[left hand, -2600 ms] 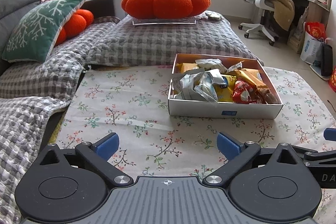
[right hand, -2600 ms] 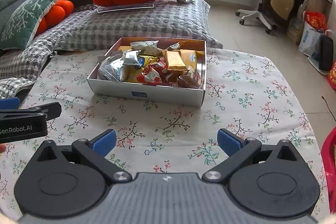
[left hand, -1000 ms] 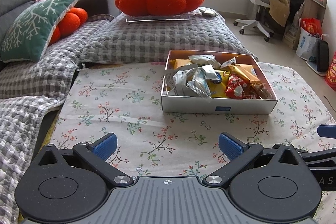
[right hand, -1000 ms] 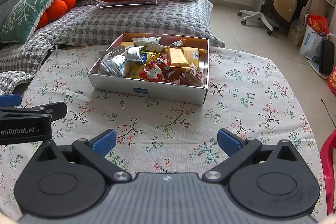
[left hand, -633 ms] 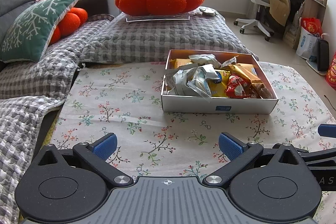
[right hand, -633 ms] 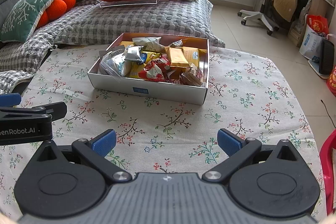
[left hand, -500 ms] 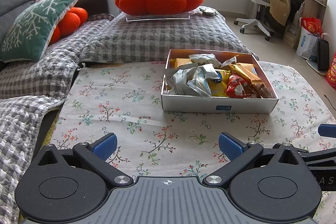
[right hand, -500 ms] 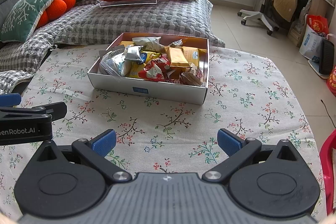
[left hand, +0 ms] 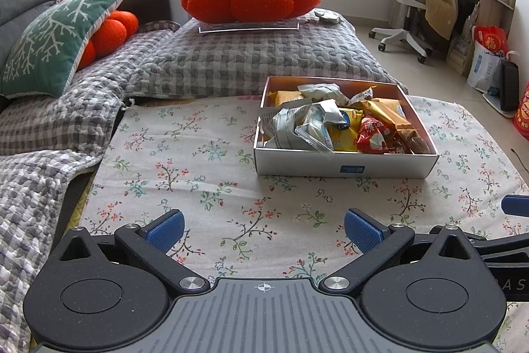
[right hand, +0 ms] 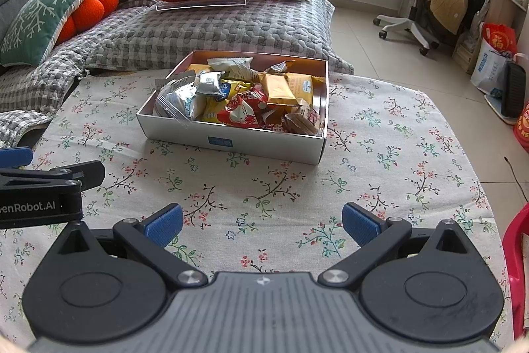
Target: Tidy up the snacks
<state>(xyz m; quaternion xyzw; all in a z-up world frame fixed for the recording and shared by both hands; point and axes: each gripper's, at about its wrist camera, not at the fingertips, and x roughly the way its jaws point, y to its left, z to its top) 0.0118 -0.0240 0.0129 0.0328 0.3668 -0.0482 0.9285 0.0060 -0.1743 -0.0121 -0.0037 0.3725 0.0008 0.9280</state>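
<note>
While both tools are hovering low over the floral tabletop (left hand: 205, 154), the box (right hand: 231, 139) of snacks (right hand: 244, 98) is sitting ahead of them, well apart from either set of fingertips. The left hand-held gripper (left hand: 263, 229) is standing wide open and holding nothing; in its view the box is lying forward and to the right. The right hand-held gripper (right hand: 262, 222) is likewise gaping wide and empty, with the box lying forward and slightly left of its centre line.

The snacks are looking light, being small sealed packets heaped loosely and overlapping, some crinkled silver (left hand: 297, 128), some yellow or orange (right hand: 279, 90), one red (right hand: 246, 111). Their film wrappers are probably slippery and soft, giving under pressure, and the contents may be crushable biscuits or wafers, so a gentle squeeze is seeming wise. A packet is best taken across its narrow width or by a crimped end seal standing proud of the heap, since those flat ends are offering the pads something to pinch. The silver packets at the left edge are spilling slightly over the box wall and are looking easiest to reach for the left tool; the brown packet (right hand: 302, 119) at the near right corner is suiting the right one. The box itself is seeming to be thin card, stiff enough but liable to slide on the cloth if nudged.
</note>
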